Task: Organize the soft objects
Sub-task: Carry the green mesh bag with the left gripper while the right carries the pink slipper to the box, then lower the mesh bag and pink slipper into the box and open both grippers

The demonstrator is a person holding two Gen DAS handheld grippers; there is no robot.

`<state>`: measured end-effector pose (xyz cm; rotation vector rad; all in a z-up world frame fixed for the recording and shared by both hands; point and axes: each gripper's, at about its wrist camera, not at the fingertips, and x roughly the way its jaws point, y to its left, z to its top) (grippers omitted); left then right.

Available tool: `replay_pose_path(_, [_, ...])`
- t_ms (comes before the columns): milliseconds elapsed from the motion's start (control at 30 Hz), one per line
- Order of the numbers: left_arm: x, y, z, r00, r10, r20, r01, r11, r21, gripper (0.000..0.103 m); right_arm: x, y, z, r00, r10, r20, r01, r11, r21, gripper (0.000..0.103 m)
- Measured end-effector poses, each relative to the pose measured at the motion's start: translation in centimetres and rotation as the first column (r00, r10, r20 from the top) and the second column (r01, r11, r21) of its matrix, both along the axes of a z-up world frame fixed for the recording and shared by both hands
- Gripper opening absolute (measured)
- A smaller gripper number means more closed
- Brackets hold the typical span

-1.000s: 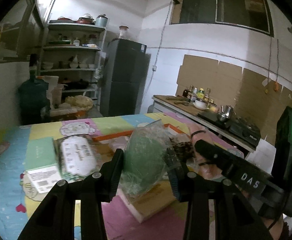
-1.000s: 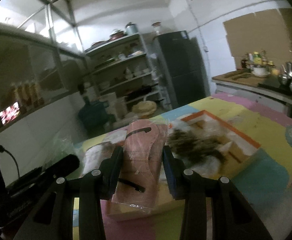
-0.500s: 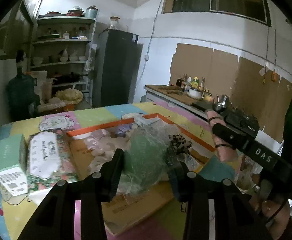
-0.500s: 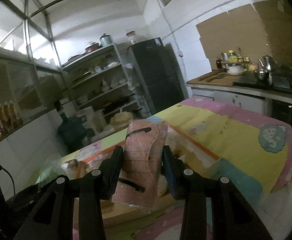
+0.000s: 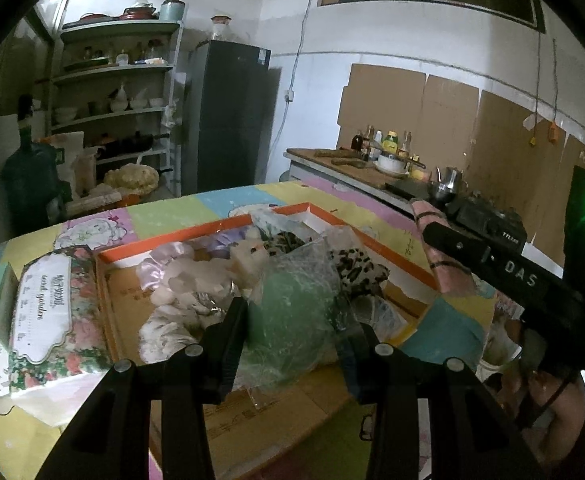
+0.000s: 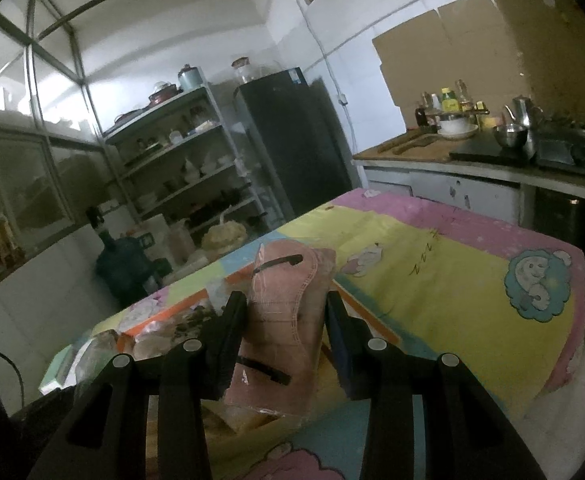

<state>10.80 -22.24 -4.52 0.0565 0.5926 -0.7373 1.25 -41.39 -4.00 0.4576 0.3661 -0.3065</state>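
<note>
A: From the left wrist view, what does the left gripper [image 5: 296, 332] have?

B: Its jaws are closed on a green soft item in a crinkly clear bag [image 5: 292, 304], held over the near part of the orange-edged cardboard box [image 5: 196, 236]. The box sits on the bench [image 5: 164, 212] with its patchwork cover. White fluffy pieces [image 5: 180, 300] lie on the left inside the box and a leopard-print cloth [image 5: 352, 266] farther back. A floral packet [image 5: 48, 308] lies just left of the box.

A: And the other tool in that view?

B: The right gripper's body [image 5: 504, 276] reaches in from the right, with a pink end poking past it.

A: From the right wrist view?

B: The right gripper [image 6: 286, 332] has its jaws clamped on a pink bagged textile with black strips [image 6: 282, 320], carried above the bench [image 6: 452, 280]. The box's orange rim [image 6: 152, 322] lies to the near left of it.

A: Which step does this look like?

B: Both bundles are being carried to the box, it seems. The next move likely calls for lowering each into a free patch, the green one near the front, then spreading the jaws so that the slippery bags do not slide off the pile.
</note>
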Motion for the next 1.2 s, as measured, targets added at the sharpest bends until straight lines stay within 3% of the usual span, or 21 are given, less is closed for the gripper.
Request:
replay_pose_path(700, [1.9,-1.7,-1.8,0.998,0.013,-0.068,-0.009,0.998,0.054,0.043,4.4,-1.8,-3.0,0.993,0.067,-0.092,-0.065,0.997,0.033,0.041])
replay_pose_path(900, [2.3,-1.7,-2.2,0.995,0.014,-0.095,-0.011,0.999,0.037,0.043,4.9,-2.0,-3.6,0.991,0.079,-0.111,-0.075,0.996,0.045,0.041])
replay_pose_path(1100, [2.9,-1.5,-2.6,0.991,0.006,-0.135,-0.005,1.0,0.012,0.049,5.3,-2.1,-4.0,0.989,0.082,-0.127,-0.075,0.996,0.056,0.044])
replay_pose_path(1200, [3.3,-1.6,-3.3,0.986,0.013,-0.169,-0.008,0.999,0.034,0.053,5.4,-2.2,-4.3,0.989,0.082,-0.126,-0.076,0.996,0.053,0.044])
